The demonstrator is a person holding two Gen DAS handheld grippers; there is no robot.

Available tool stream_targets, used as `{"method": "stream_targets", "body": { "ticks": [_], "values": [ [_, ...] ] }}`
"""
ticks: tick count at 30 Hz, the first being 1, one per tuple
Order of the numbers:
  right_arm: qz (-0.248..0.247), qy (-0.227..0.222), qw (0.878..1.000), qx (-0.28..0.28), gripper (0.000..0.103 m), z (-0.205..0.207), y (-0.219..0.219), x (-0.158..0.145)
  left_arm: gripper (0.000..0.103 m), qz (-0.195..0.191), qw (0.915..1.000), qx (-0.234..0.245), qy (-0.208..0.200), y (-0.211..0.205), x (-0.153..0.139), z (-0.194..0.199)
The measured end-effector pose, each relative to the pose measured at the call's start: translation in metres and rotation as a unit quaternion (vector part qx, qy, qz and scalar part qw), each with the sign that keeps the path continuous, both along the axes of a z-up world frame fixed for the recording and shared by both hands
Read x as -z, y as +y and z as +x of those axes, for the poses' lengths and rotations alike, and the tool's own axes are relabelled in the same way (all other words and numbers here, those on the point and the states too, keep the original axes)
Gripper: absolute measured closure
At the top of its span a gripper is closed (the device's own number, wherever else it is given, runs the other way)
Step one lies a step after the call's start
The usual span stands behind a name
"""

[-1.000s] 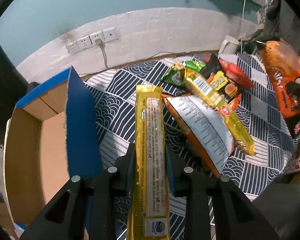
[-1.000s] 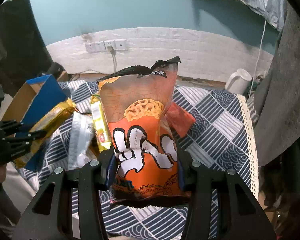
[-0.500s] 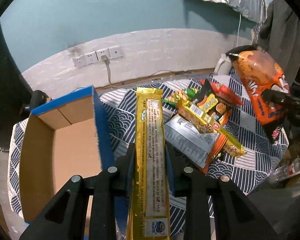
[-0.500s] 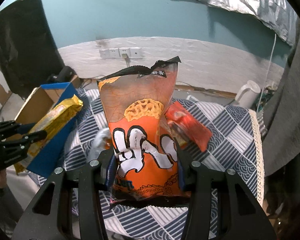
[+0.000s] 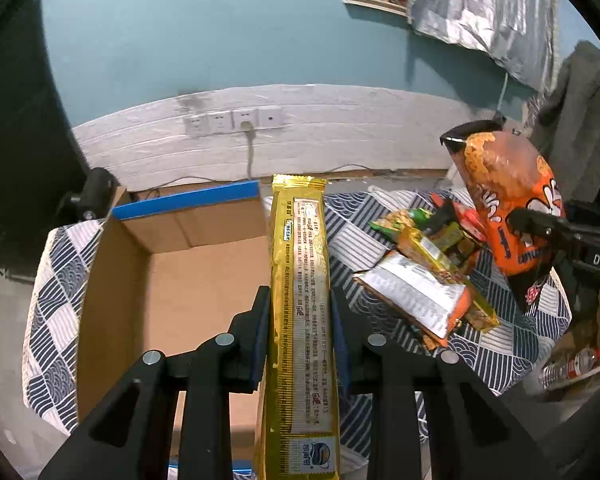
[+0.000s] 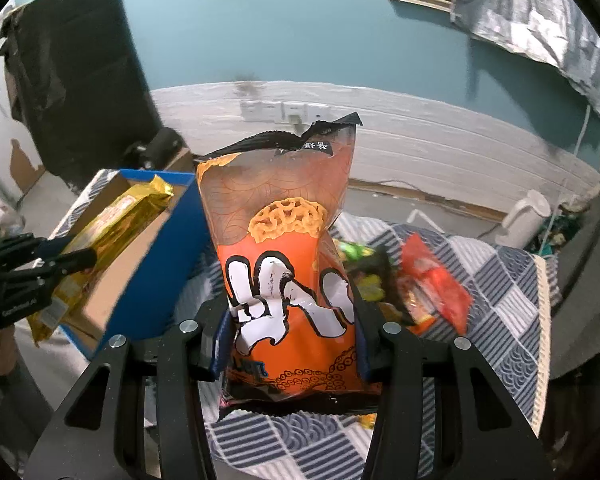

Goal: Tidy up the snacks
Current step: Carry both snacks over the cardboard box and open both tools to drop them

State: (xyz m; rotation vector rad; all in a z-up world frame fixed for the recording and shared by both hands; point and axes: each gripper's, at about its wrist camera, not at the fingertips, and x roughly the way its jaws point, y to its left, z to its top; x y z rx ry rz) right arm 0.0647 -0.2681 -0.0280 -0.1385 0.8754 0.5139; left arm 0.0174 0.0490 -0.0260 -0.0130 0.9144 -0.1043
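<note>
Left gripper (image 5: 300,308) jaws clamped on a long gold foil snack pack (image 5: 302,300), gripped around mid-length, pack running straight out along the fingers. From the right wrist view the same gold pack (image 6: 108,236) sits held in the air over the open cardboard box with blue outer walls (image 6: 152,276), far end angled toward the box's back corner, not touching the floor of the box as far as I can tell

Right gripper (image 6: 292,340) jaws clamped on a puffy orange snack bag with white lettering and a black crimped top (image 6: 288,264), held upright by its lower part, off the table. Left wrist view shows that orange bag (image 5: 508,208) raised at the right, above the pile, tilted slightly

Box interior (image 5: 196,280) is bare cardboard where visible, blue rim (image 5: 188,200) at the back. It sits on the table covered with a navy-and-white wave-patterned cloth (image 5: 348,236), at the left end

Rest of the snacks in a loose heap on the cloth, right of the box: silver-backed orange packet (image 5: 412,304) face down in front, narrow yellow packet (image 5: 440,260) lying across it, green packet (image 5: 400,224) behind, red packet (image 6: 432,280) toward the far right

White wall sockets (image 5: 232,122) with one cord plugged in, white kettle (image 6: 528,216) on the floor past the table's far right corner
</note>
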Motion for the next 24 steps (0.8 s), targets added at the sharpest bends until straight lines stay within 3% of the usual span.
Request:
{"method": "stream_targets", "body": {
  "ticks": [13,24],
  "values": [
    [-0.002,0.006,0.998,-0.069,0.056,0.000,0.092,-0.006,0.075,-0.004,0.9980,-0.064,0.000,0.068,0.007,-0.006],
    [-0.009,0.033,0.994,-0.102,0.056,0.005,0.156,0.011,0.075,-0.002,0.9928,-0.117,0.022,0.119,0.032,-0.003]
  ]
}}
